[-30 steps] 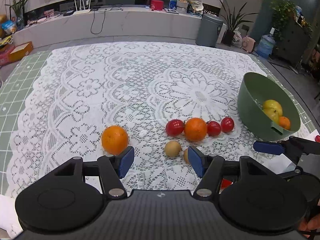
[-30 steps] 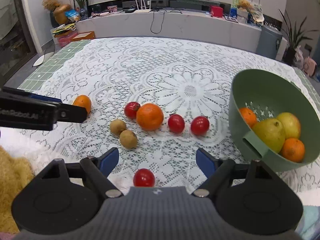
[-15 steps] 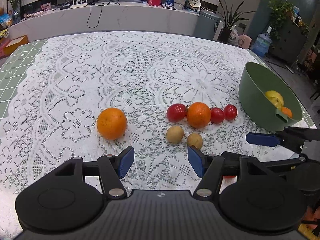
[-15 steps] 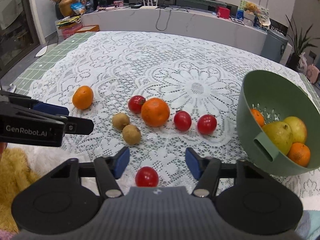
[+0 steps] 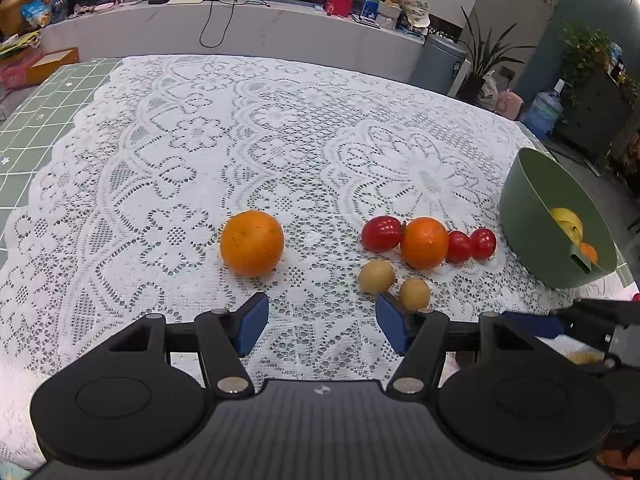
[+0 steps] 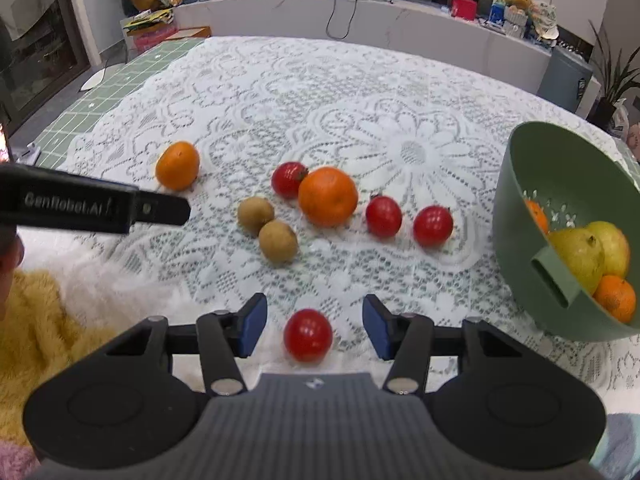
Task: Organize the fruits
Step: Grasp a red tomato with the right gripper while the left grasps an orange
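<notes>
Closing in on a red tomato (image 6: 308, 334), the right gripper (image 6: 311, 326) has it between its blue pads, jaws narrowing but not touching yet. Left gripper (image 5: 322, 326) hangs released over bare lace tablecloth (image 5: 280, 140), near an orange (image 5: 252, 243). Green colander (image 6: 516, 216) sits far right, some fruit already inside.

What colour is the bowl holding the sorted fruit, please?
The bowl is sage green, clearest in the right wrist view.
</notes>
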### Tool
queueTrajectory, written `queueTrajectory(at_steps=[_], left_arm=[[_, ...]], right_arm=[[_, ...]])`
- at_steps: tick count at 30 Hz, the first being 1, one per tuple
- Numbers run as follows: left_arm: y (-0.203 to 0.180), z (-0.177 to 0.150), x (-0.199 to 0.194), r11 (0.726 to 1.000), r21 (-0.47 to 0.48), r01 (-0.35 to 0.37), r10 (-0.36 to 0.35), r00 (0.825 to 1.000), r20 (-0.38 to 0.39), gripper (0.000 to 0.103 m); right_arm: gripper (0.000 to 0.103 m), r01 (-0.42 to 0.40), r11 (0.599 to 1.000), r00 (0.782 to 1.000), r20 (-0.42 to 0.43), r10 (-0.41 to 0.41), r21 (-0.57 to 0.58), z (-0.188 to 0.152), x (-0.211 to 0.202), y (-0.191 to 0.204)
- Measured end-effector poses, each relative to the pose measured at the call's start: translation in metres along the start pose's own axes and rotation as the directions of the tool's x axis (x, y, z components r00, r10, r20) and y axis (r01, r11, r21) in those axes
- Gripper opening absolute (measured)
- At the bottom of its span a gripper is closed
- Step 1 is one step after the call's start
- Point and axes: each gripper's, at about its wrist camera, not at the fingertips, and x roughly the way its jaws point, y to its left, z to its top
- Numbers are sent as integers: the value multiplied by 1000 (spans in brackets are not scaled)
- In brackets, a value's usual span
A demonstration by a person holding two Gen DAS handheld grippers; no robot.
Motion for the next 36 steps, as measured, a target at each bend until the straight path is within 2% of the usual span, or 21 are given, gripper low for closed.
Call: queueTrajectory(at_steps=[2,4,9,15,19,24,30,36], left_arm=[[1,0,1,1000,-1,0,0,1000,-4,72],[2,0,3,1000,-6,-1,1,1000,-7,72],[8,3,6,999,-48,-21,20,1000,-1,72],[15,13,6,993,-102,-66,70,997,38,72],[18,24,16,987,-112,-117,121,992,25,72],[27,29,31,980,-140,-139,140,990,1,72],[31,30,43,980,-136,-143,143,990,-7,72],[34,30,50,980,-146,-134,135,991,-5,53]], right_arm=[[40,-6,1000,1000,-28,6,-5,-2,3,1],[34,-8,1000,998,-58,8,-2,-2,7,1],[26,-8,1000,996,-91,9,9,-2,13,0],[24,-21,999,998,-62,23,31,0,11,-3],[24,-57,988,998,-10,59,141,7,12,-18],[25,-82,963,997,28,78,258,13,17,-33],[25,-77,965,997,15,76,250,16,23,-29],[25,-75,965,997,9,75,250,17,26,-30]])
